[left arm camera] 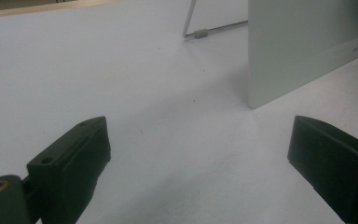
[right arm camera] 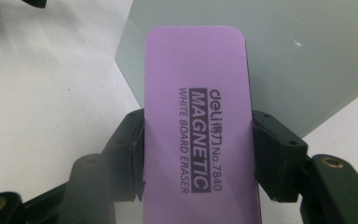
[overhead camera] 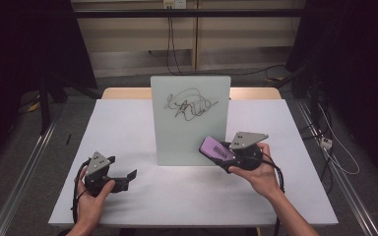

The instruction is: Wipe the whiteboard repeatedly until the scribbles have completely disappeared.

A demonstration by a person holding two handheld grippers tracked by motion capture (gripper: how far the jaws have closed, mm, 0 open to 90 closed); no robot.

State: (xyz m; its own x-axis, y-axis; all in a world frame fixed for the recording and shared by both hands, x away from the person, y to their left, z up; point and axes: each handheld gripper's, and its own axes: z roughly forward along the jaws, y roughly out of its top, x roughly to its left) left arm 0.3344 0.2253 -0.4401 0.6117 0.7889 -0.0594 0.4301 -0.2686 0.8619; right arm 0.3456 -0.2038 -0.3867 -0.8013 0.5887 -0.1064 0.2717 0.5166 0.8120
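Observation:
A small whiteboard [overhead camera: 190, 120] stands upright at the middle of the table, with black scribbles [overhead camera: 191, 105] on its upper half. My right gripper [overhead camera: 225, 156] is shut on a purple magnetic whiteboard eraser [overhead camera: 216, 149], held just in front of the board's lower right corner. In the right gripper view the eraser [right arm camera: 196, 116] sits clamped between both jaws, with the board [right arm camera: 303, 56] behind it. My left gripper [overhead camera: 128, 177] rests open on the table at the front left, nothing between its jaws; its own view shows the board's edge [left arm camera: 303, 51] ahead at the right.
A white sheet covers the table [overhead camera: 128, 128]. The board's wire stand [left arm camera: 205, 28] reaches out behind it. Cables [overhead camera: 334, 147] lie on the floor at the right, and a metal rail [overhead camera: 24, 172] runs along the left side.

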